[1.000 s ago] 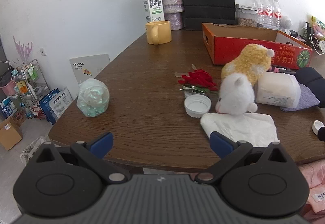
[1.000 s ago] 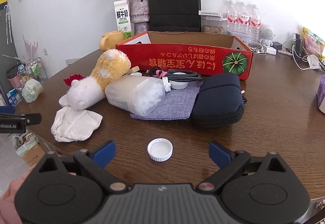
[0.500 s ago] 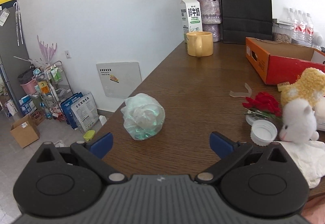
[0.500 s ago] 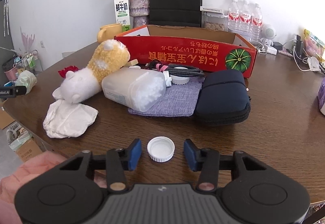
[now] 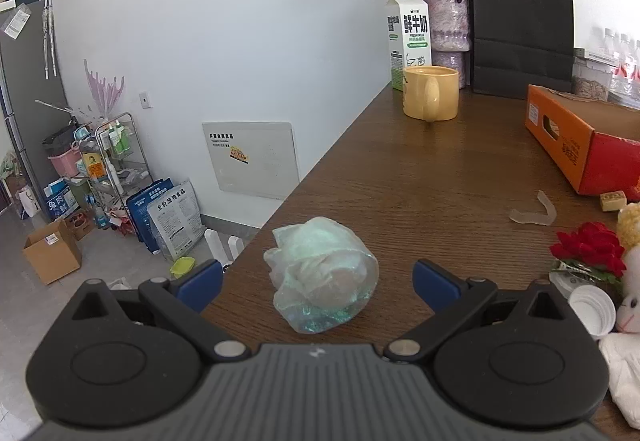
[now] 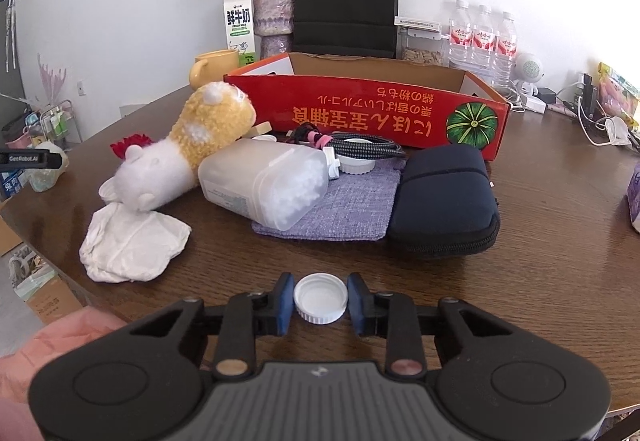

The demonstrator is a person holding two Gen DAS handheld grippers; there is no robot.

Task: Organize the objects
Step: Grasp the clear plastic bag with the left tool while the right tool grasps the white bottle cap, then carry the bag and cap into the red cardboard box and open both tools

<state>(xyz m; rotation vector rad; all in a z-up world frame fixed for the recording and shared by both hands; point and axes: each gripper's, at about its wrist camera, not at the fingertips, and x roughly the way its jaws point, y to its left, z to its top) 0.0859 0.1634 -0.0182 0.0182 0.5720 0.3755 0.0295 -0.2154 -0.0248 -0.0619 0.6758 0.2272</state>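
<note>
Home dining area: wooden table (image 5: 420, 177) with milk carton (image 5: 409, 37), yellow mug (image 5: 430, 97), vase of dried roses (image 5: 449, 21), plush toy (image 6: 184, 153); wire storage rack (image 5: 116, 161), pet-food bags (image 5: 168, 213) on floor.

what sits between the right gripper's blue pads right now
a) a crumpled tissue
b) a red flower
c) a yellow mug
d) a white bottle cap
d: in the right wrist view the right gripper has just been closing, and its blue pads now sit against both sides of the white bottle cap lying open side up on the table.
</note>
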